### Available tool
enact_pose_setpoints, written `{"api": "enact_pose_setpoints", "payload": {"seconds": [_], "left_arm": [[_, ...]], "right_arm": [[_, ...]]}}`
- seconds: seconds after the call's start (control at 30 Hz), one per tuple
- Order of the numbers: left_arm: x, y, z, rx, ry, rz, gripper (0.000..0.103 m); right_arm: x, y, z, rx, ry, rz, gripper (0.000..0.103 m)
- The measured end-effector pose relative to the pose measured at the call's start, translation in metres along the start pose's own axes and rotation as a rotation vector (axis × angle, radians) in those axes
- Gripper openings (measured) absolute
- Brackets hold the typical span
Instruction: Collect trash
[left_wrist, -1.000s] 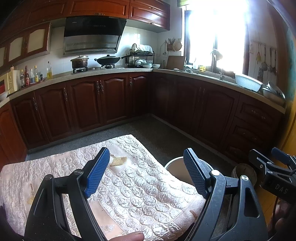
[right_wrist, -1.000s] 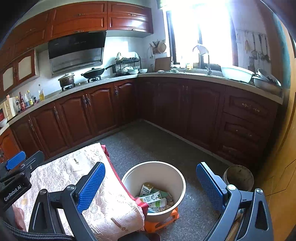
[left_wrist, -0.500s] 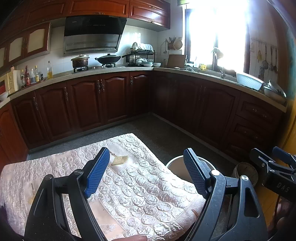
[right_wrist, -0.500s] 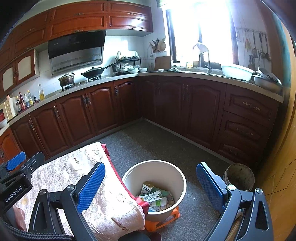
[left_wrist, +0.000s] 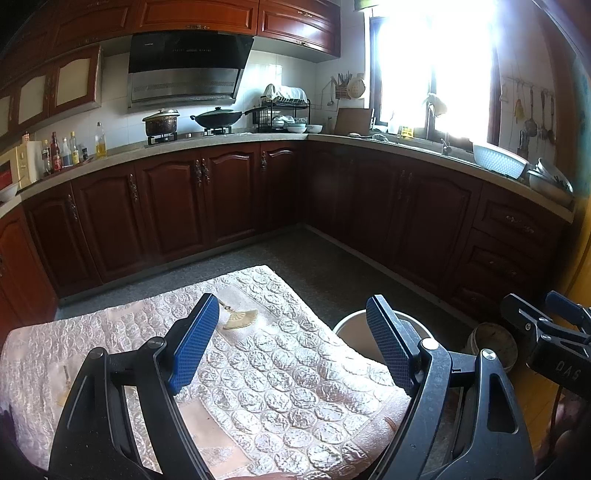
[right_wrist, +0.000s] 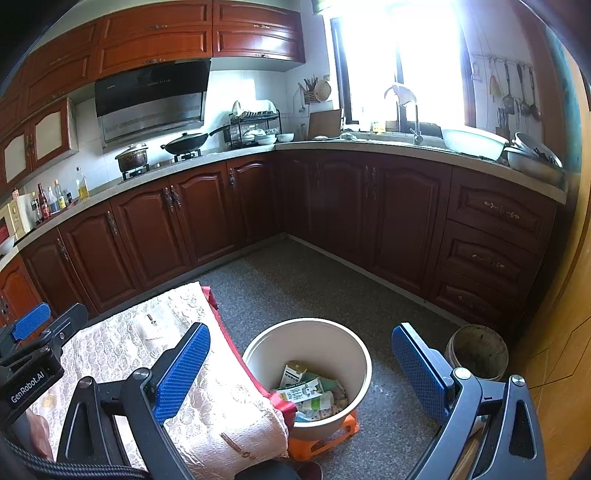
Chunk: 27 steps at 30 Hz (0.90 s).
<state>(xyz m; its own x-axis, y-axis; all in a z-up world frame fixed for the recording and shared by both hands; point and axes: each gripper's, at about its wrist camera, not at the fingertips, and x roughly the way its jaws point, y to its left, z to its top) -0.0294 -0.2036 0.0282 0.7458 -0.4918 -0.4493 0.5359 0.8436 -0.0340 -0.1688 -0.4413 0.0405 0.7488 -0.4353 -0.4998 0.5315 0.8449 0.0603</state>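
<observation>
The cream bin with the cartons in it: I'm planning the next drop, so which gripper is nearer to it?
Right. The right gripper hangs open almost over the cream bin, which shows between its fingers. The left gripper sits over the quilted table cover, the bin off to its right.

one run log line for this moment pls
left gripper open, empty | right gripper open, empty | bin holds trash | scrap on cloth

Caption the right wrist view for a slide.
Open right gripper hovers over a cream bin of paper trash beside the cloth-covered table.
</observation>
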Motion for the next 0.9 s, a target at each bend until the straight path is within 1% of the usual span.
{"api": "enact_pose_setpoints", "payload": {"seconds": [0.9], "left_arm": [[0.0029,0.0004,-0.0027,0.006,0.014,-0.001,0.082]], "right_arm": [[0.0062,-0.0041,-0.0012,-0.005,0.02,0.002,0.098]]}}
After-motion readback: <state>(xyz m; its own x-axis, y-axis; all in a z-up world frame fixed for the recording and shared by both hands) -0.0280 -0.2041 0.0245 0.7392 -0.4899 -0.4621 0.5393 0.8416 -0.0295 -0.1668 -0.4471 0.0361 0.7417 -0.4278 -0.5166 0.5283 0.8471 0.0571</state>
